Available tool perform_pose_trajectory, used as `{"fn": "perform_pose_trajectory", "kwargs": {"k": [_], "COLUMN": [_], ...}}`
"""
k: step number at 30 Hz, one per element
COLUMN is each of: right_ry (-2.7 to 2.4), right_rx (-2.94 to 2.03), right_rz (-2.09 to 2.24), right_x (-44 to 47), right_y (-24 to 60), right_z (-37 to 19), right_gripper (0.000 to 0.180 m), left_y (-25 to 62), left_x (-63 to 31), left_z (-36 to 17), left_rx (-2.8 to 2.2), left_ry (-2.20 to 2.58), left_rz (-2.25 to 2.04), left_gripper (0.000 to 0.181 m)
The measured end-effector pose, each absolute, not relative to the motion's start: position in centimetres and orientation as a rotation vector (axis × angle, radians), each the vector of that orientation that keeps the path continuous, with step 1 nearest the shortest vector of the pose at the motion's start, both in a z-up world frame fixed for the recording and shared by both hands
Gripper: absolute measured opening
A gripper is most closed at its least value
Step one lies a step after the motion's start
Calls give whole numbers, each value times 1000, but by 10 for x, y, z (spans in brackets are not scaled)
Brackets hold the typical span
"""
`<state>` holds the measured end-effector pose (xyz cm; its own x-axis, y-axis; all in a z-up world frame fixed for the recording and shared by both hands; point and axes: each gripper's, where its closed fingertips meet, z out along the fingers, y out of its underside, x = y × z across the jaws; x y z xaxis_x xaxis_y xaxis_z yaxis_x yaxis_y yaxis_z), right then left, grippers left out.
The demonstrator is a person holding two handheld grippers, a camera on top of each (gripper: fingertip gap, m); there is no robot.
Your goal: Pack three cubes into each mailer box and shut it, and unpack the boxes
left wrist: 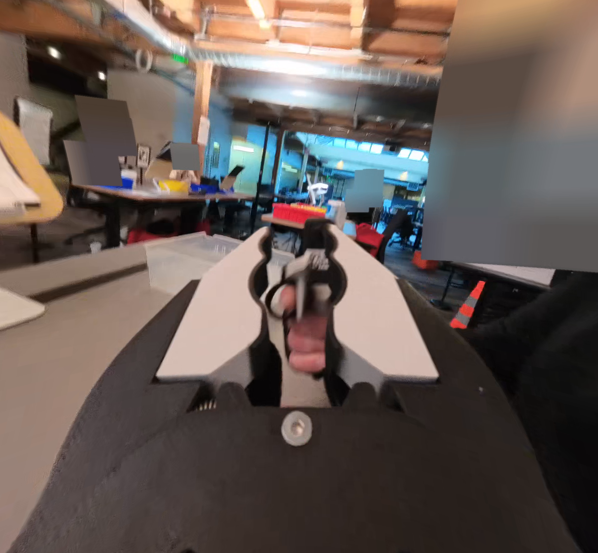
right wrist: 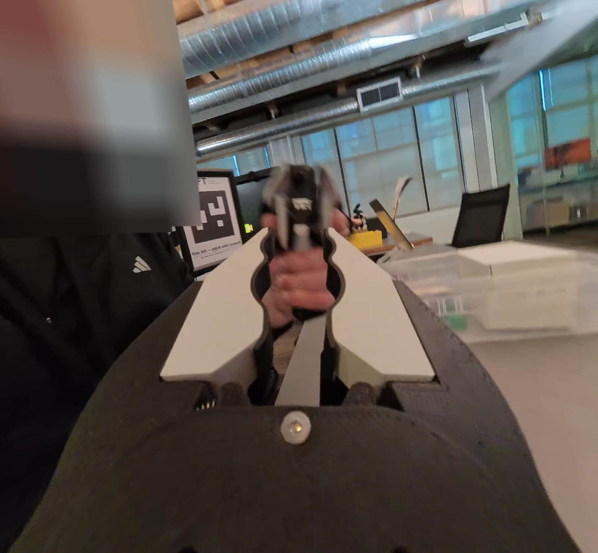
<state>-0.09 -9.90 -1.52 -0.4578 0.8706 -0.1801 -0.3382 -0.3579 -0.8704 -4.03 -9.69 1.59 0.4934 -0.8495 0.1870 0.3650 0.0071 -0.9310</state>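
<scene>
left gripper [left wrist: 299, 233]: raised level, jaws a little apart, grasping nothing; aimed at the other gripper.
right gripper [right wrist: 297, 233]: same pose, jaws slightly parted, empty.
likely reason: the two face each other, seemingly a sync pose before work.
clear bins [right wrist: 485, 291]: on the table [right wrist: 534, 408] at 2 o'clock.
cubes, mailer boxes: cannot tell; a white slab in one bin may be a box.

**Motion blur and cut-off edges**

Your clear plastic bin [right wrist: 504, 291] smears into the right picture edge; you cannot make out its contents. Your opposite claw [right wrist: 299, 204] is blurred, so you cannot read its jaws. The grey surface [left wrist: 81, 359] runs off-frame.
</scene>
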Motion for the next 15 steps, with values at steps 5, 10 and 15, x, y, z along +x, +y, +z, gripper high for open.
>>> {"fn": "perform_pose_trajectory", "kwargs": {"k": [5, 10, 15], "right_ry": [-1140, -1239, -1277], "right_rx": [-556, -499, -475], "right_rz": [1991, 2012, 1965], "right_x": [8, 2, -2], "right_y": [-160, -194, -214], "right_z": [21, 26, 30], "right_gripper": [28, 35, 51], "left_y": [-82, -99, -100], "left_x": [3, 39, 44], "left_z": [-51, -55, -49], "left_rx": [-1402, -1374, -1345], "left_ry": [559, 626, 635], "left_rz": [-1136, -1311, -1259], "left_gripper": [40, 30, 27]}}
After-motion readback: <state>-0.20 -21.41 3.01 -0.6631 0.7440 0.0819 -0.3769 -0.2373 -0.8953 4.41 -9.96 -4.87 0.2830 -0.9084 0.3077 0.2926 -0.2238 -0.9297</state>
